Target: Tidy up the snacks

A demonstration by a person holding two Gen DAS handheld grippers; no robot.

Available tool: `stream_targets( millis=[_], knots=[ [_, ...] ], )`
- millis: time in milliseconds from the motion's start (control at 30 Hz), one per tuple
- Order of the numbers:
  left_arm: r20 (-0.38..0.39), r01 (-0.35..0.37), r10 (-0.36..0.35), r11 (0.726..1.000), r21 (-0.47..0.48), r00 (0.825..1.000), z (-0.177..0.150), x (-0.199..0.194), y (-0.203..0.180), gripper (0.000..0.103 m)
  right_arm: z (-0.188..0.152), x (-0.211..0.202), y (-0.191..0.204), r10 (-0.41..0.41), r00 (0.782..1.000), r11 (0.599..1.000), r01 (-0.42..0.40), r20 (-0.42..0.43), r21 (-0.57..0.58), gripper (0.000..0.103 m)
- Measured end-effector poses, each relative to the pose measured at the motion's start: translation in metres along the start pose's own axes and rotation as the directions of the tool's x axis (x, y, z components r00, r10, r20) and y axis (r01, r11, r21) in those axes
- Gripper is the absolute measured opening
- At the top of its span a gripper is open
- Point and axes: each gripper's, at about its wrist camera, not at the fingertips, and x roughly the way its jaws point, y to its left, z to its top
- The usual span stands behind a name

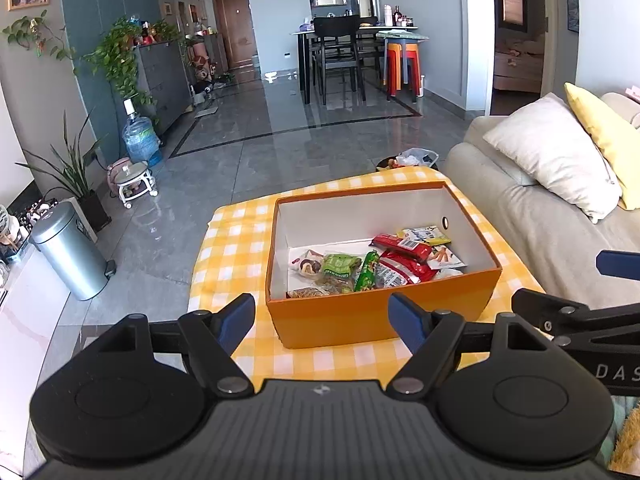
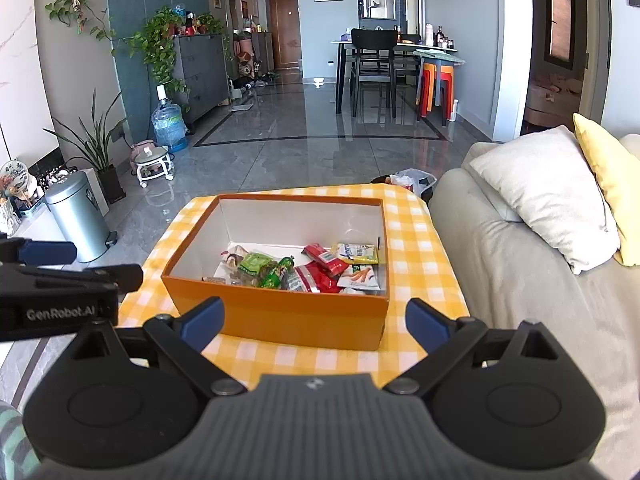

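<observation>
Snack packets point(image 1: 376, 264) all lie inside the orange box point(image 1: 380, 312); my left gripper point(image 1: 322, 322) and right gripper point(image 2: 316, 326) gape empty, so sorting looks nearly done.

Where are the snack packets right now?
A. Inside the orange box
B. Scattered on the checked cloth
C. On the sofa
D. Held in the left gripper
A: the snack packets lie on the floor of the open orange box, while the left gripper and right gripper are both open and empty.
</observation>
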Motion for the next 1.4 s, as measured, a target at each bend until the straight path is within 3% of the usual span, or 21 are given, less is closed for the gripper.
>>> stream_targets(
  millis=[1400],
  knots=[
    [-0.038,0.008,-0.011,0.998,-0.063,0.999,0.0010,0.0038,0.0013,0.089,0.0085,0.0054,0.0029,0.009,1.000,1.000,-0.009,0.005,-0.003,0.094]
  ],
)
